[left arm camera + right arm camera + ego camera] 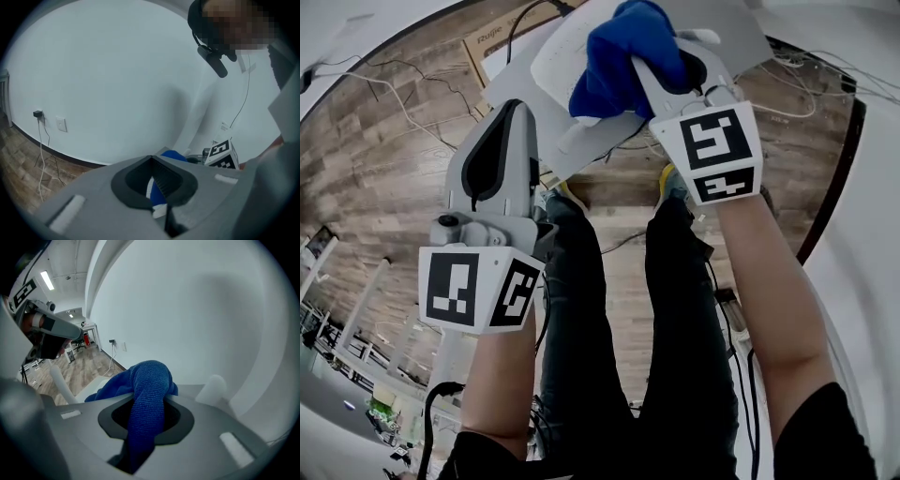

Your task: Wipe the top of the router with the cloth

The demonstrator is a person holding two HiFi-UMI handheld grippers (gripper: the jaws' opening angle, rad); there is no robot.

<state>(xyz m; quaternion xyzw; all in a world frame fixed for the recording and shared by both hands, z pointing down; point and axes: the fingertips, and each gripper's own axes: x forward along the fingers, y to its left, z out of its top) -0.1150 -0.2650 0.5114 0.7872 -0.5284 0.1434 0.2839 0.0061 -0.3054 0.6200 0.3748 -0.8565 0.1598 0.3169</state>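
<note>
The right gripper (661, 75) was clamped on a nubby blue cloth (619, 52), which lay bunched on the flat, smooth white router (562, 56). The left gripper (521, 111) had its jaws pinched on the router's thin edge.

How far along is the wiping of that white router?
Started, but not visibly finished. Done: the blue cloth is picked up and clamped in the right hand-held gripper. In hand: the cloth is pressed onto the router, on its top. Left: the bare white area beside the cloth may need wiping; the pictures don't show how much is clean. The left hand-held gripper is beside the router's edge.
</note>
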